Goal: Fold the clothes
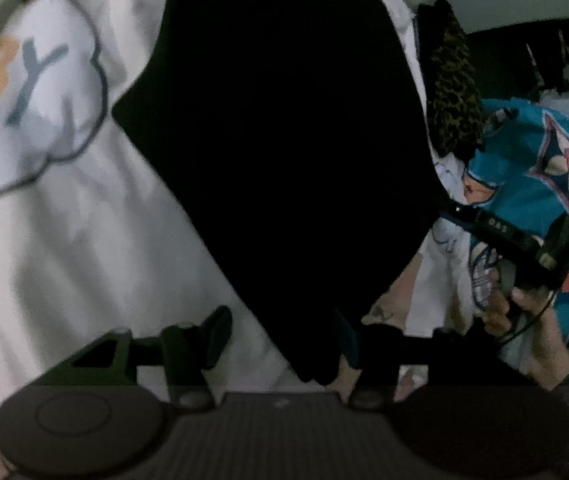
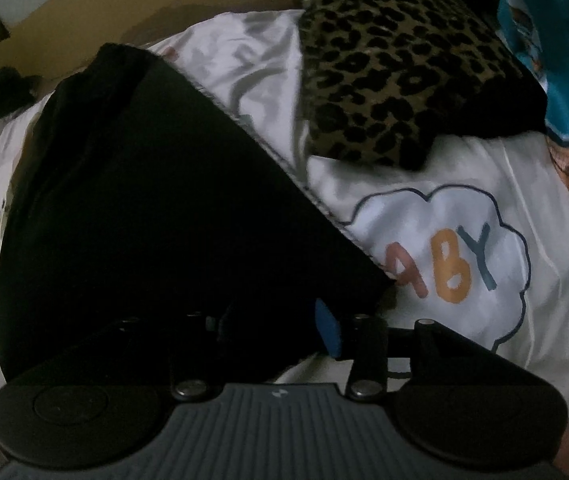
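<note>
A white sheet (image 2: 464, 176) covered the whole working surface, satiny, creased in soft folds, and printed with cloud shapes; the nearest cloud (image 2: 460, 256) carried coloured letters reading "ABY", its first letter hidden under cloth. On the sheet lay the black garment (image 2: 156, 200), spread flat, with a straight stitched edge running diagonally down toward the right gripper (image 2: 272, 332). That gripper's fingers stood spread, the blue pad (image 2: 327, 332) showing on one side and the other finger dark against the cloth; the garment's lower corner lay between them, and the pads did not press on it.

In the left wrist view the garment (image 1: 284, 140) filled the middle as a dark mass on the sheet (image 1: 96, 240). The left gripper (image 1: 280, 340) also had its fingers apart, with a tip of the black cloth hanging between them and not pinched.

Behind the garment a leopard-print cloth (image 2: 396, 76) lay heaped on the sheet. Beside it sat a teal cloth (image 1: 540, 160) with a white flower motif. The left view showed a hand (image 1: 520, 312) gripping the right gripper's handle near that teal cloth. At the far edge a tan wall or board (image 2: 132, 12) rose behind the surface; the room beyond was dim and blurred.
</note>
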Demonstrator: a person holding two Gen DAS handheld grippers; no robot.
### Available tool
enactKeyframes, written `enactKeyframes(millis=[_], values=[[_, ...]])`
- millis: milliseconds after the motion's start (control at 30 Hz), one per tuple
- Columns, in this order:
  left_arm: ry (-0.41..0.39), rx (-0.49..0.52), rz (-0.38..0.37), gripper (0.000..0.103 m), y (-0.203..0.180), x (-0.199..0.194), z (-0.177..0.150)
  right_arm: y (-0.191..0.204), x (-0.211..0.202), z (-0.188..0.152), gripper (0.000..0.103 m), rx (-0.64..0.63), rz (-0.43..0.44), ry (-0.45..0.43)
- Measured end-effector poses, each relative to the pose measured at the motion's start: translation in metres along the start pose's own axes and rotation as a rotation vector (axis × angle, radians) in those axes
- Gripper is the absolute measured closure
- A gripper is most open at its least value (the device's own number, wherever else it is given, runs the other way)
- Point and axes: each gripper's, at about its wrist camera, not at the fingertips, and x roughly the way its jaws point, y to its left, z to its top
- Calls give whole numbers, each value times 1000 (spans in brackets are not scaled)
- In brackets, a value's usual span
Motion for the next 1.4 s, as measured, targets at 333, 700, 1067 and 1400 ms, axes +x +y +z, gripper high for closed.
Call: enactKeyframes(millis=[333,700,1067,1400], values=[[47,-71,-61,41,5,22,-7,-21,2,-1,52,70,30,-5],[54,-88,-209,39,8,42,-5,-39,5,3,52,149,35,-19],[35,-137,-259,45,15,43,-12,-64,15,7,52,204,7,-10],[15,-82,-265,44,5,51,-7,-73,29,16,41,240,79,7]])
